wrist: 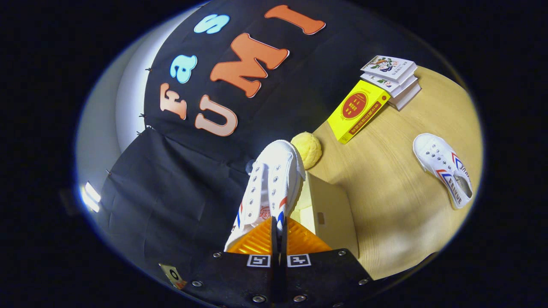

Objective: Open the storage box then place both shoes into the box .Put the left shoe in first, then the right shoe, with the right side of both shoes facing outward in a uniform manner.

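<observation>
My gripper (278,233) is shut on a white canvas shoe (269,184), its fingers pinching the shoe's side wall near the opening. That shoe has red and blue stripes and points away from me, lifted above the storage box (329,209). The box is a pale cardboard one, open, just to the right of the held shoe and partly hidden by it. A second white shoe (445,169) with the same stripes lies on the wooden table (394,205) far to the right of the fingers, toe pointing away.
A yellow box (357,111) leans beside a stack of books (391,79) at the table's far side. A yellow bun-like ball (307,149) sits just beyond the held shoe's toe. The black cloth wall stands behind and to the left.
</observation>
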